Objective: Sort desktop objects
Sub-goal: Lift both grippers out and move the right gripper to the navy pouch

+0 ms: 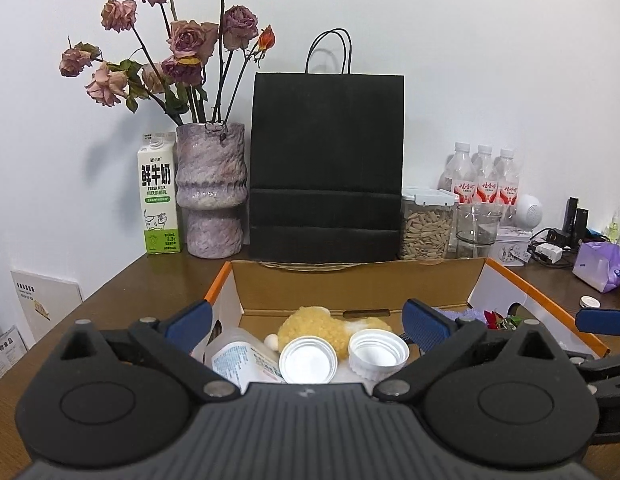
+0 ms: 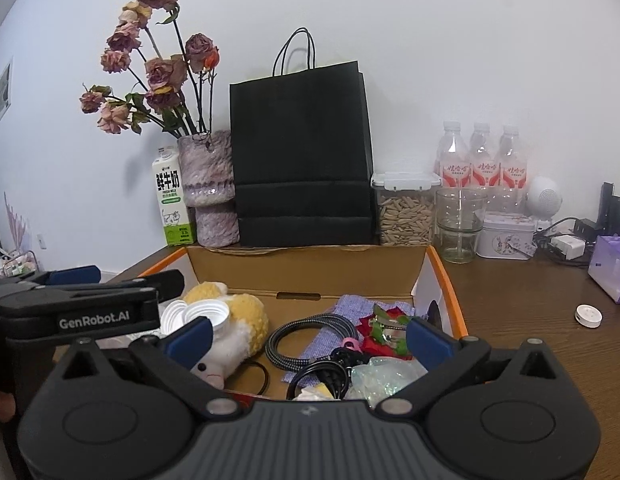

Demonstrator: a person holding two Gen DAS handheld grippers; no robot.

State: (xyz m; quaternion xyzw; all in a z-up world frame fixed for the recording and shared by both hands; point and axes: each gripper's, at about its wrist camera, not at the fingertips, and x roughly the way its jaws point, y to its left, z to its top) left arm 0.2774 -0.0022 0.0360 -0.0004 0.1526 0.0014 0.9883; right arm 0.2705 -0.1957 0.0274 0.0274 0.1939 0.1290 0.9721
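An open cardboard box [image 1: 350,284] with an orange rim lies right below both grippers. My left gripper [image 1: 306,320] stands open over the box's left part, above a yellow and white plush toy [image 1: 314,328], two white caps [image 1: 309,360] and a lying plastic bottle [image 1: 238,360]; nothing is between its fingers. My right gripper [image 2: 308,338] stands open over the right part, above a braided cable [image 2: 306,340], a purple cloth [image 2: 358,308] and a red clip [image 2: 386,328], and it holds nothing. A small white round disc [image 2: 588,315] lies on the table to the right of the box.
Behind the box, along the wall, stand a milk carton [image 1: 158,196], a vase of dried roses [image 1: 210,196], a black paper bag [image 1: 326,168], a seed jar [image 1: 426,228], a glass [image 1: 476,230] and three bottles [image 1: 484,178]. A purple tissue pack [image 1: 600,266] and chargers [image 1: 550,246] lie at the right.
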